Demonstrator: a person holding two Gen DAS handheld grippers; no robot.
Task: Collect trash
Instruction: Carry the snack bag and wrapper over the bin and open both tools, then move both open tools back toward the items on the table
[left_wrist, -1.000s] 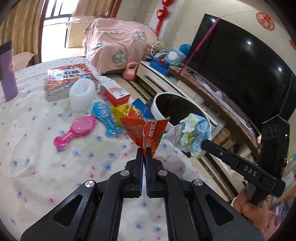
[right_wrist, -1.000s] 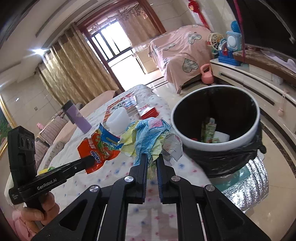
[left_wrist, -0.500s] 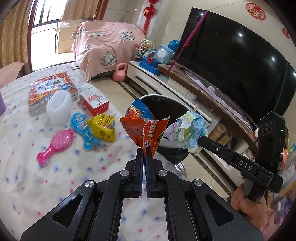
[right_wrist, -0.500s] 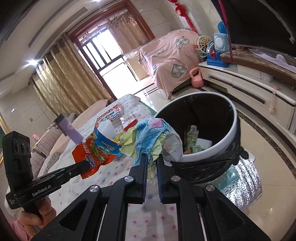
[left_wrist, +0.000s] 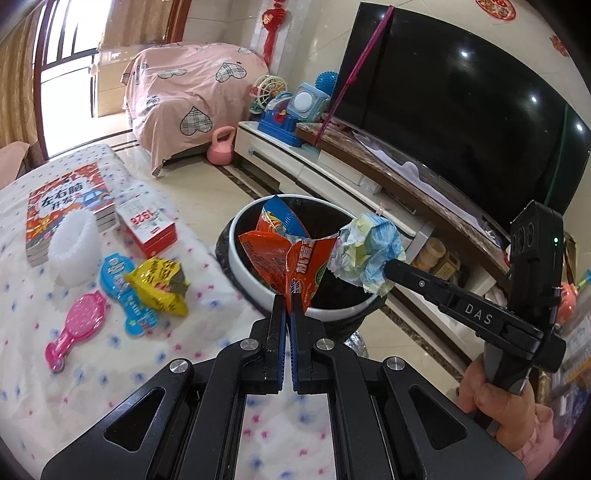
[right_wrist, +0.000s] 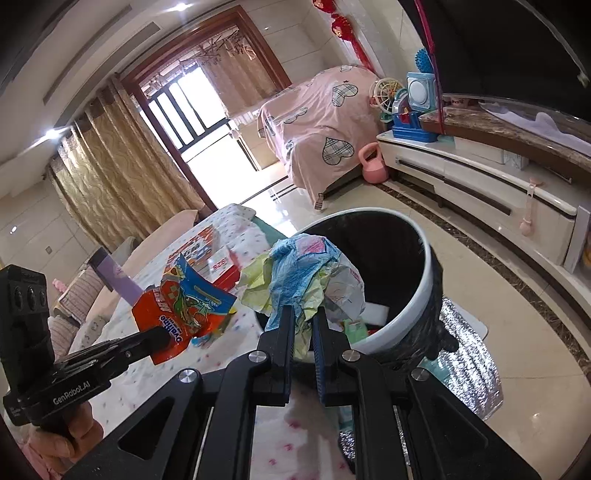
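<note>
My left gripper (left_wrist: 287, 301) is shut on an orange and blue snack wrapper (left_wrist: 291, 254) and holds it in front of the near rim of a white bin with a black liner (left_wrist: 243, 254). My right gripper (right_wrist: 303, 314) is shut on a crumpled ball of blue, yellow and white paper (right_wrist: 303, 280) and holds it over the bin's near rim (right_wrist: 424, 273). The paper ball also shows in the left wrist view (left_wrist: 369, 254), and the wrapper in the right wrist view (right_wrist: 184, 306). Some trash lies inside the bin (right_wrist: 354, 325).
On the dotted tablecloth (left_wrist: 110, 369) lie a yellow wrapper (left_wrist: 162, 284), a blue toy (left_wrist: 122, 288), a pink brush (left_wrist: 77, 328), a white foam ring (left_wrist: 74, 247), a red box (left_wrist: 146, 225) and a book (left_wrist: 62, 206). A TV stand (left_wrist: 332, 162) and silver floor mat (right_wrist: 469, 369) flank the bin.
Both grippers have moved with their trash from over the table toward the bin, which now looms larger and sits directly behind the wrapper and paper ball.
</note>
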